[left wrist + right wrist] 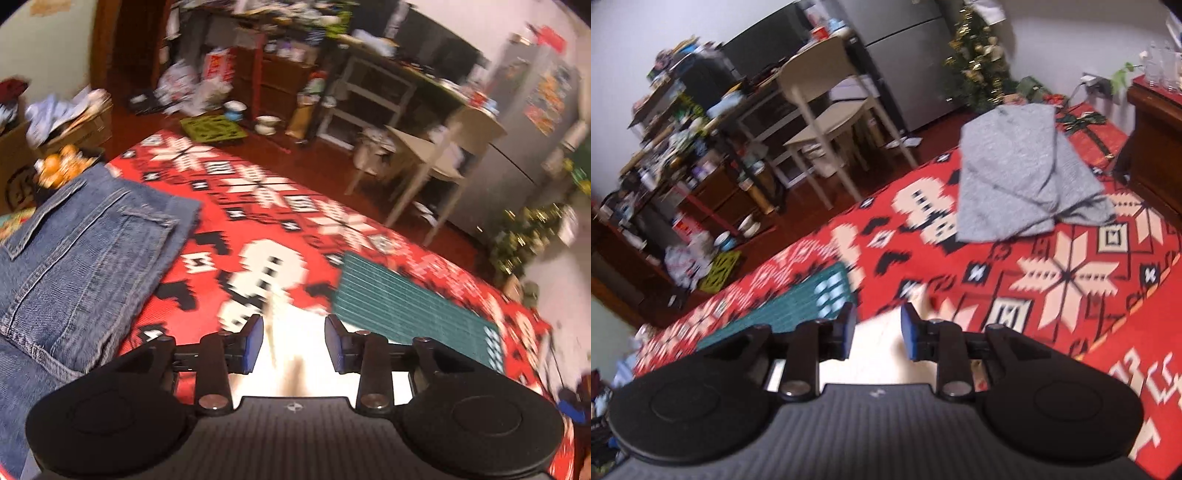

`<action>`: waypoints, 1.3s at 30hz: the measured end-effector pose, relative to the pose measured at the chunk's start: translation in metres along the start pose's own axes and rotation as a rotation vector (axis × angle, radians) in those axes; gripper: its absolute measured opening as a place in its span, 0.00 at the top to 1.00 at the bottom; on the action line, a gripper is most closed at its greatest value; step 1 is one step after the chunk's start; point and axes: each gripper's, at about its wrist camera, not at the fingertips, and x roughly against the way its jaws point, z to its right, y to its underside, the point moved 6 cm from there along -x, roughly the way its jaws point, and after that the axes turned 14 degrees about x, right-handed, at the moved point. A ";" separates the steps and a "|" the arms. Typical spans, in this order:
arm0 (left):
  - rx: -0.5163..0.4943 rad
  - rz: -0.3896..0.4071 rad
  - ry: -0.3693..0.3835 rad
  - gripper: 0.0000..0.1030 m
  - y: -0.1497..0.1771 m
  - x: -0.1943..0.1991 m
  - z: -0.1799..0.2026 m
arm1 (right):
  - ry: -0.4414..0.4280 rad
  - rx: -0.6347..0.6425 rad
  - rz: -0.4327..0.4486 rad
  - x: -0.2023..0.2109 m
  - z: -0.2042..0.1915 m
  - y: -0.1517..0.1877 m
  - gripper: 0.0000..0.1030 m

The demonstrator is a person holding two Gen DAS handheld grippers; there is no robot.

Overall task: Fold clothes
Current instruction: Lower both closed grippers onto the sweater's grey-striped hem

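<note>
A pale white cloth, blurred, lies just below my left gripper, whose blue pads stand apart and press on nothing. The same pale cloth shows under my right gripper, also open with a clear gap between its pads. Folded blue jeans lie on the left of the red patterned tablecloth. In the right wrist view a folded grey garment rests at the far right of the tablecloth.
A green cutting mat lies on the tablecloth between the two grippers, seen as a mat left of the right one. Beyond the table stand a cream chair, cluttered shelves, a fridge and a wooden cabinet.
</note>
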 end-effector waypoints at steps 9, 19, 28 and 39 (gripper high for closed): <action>-0.132 -0.138 0.083 0.61 0.072 0.022 0.031 | -0.089 0.107 -0.069 0.042 -0.054 0.049 0.71; -0.221 -0.248 0.030 0.87 0.135 0.008 0.039 | -0.087 0.178 -0.196 0.056 -0.081 0.104 0.96; -0.181 -0.284 0.028 0.97 0.132 0.002 0.021 | -0.077 0.085 -0.296 0.049 -0.060 0.123 0.98; -0.170 -0.295 0.024 0.97 0.135 0.015 0.009 | -0.062 0.054 -0.313 0.058 -0.049 0.128 0.98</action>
